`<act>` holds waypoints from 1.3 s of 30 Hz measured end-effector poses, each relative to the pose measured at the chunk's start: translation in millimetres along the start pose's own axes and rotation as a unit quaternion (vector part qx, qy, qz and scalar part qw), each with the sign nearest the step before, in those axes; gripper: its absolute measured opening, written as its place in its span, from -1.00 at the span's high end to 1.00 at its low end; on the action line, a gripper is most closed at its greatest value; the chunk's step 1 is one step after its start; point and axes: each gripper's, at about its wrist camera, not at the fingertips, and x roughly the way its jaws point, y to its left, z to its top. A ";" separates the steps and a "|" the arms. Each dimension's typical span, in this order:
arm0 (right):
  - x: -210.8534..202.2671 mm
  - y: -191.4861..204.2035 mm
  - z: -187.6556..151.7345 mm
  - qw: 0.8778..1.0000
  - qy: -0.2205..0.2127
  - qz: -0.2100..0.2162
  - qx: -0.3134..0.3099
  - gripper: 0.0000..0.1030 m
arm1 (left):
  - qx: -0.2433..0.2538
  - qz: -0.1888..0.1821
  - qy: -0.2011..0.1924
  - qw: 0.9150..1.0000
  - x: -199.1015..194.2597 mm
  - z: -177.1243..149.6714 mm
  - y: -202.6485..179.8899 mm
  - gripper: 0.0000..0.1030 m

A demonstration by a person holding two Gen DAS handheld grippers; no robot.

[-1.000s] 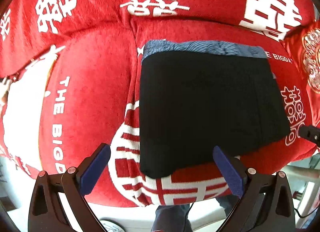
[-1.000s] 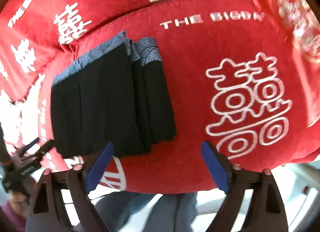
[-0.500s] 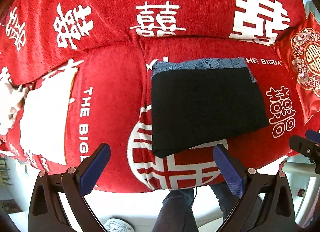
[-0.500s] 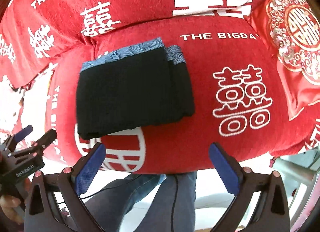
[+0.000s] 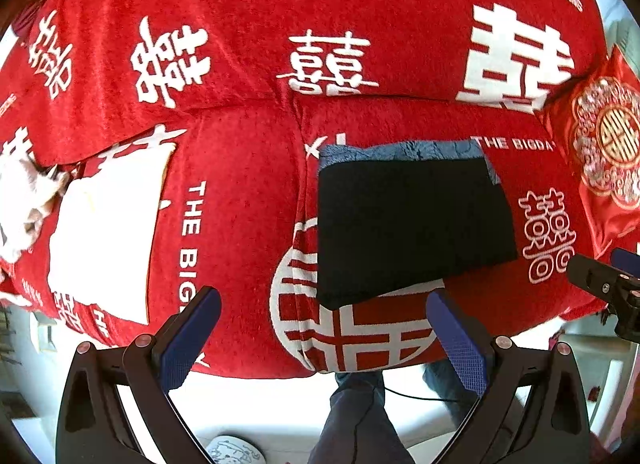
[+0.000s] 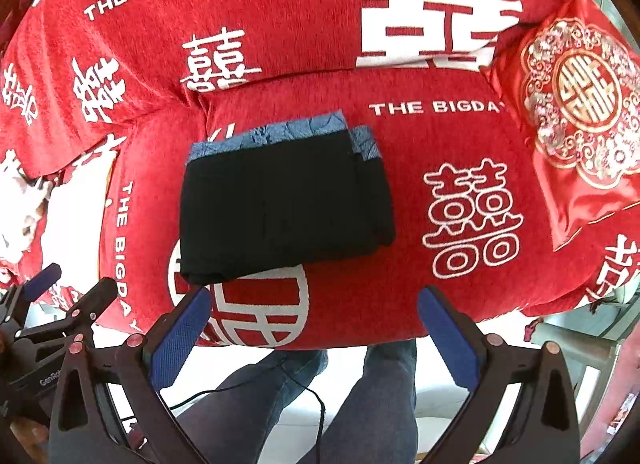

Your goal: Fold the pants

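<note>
- The black pants with a blue patterned waistband point(image 5: 412, 224) point(image 6: 284, 204) are lying folded into a flat rectangle on the red plush sofa cover with white lettering point(image 5: 240, 192) point(image 6: 400, 272).
- The left gripper point(image 5: 324, 328) is hanging with jaws spread wide, holding nothing.
- The right gripper point(image 6: 314, 328) is likewise gaping, clear of the cloth.

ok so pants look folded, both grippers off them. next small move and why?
Probably just keep both grippers clear and stop. The pants lie as a compact folded stack on the red sofa cover, blue waistband at the far edge. The left gripper and right gripper are open, empty and apart from the cloth. Only a slight offset shows at the stack's right edge.
</note>
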 end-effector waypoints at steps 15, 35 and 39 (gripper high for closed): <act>-21.1 -7.5 7.6 0.998 0.009 -0.002 -0.056 -1.00 | -0.037 0.020 -0.003 0.999 -25.4 4.1 -24.6 -1.00; -20.7 -18.5 0.6 0.998 0.018 0.004 -0.059 -1.00 | -0.026 0.025 0.002 0.999 -32.8 -7.3 -44.9 -1.00; -20.8 -18.7 1.4 0.998 0.019 0.004 -0.060 -1.00 | -0.023 0.025 0.000 0.999 -33.8 -7.6 -45.6 -1.00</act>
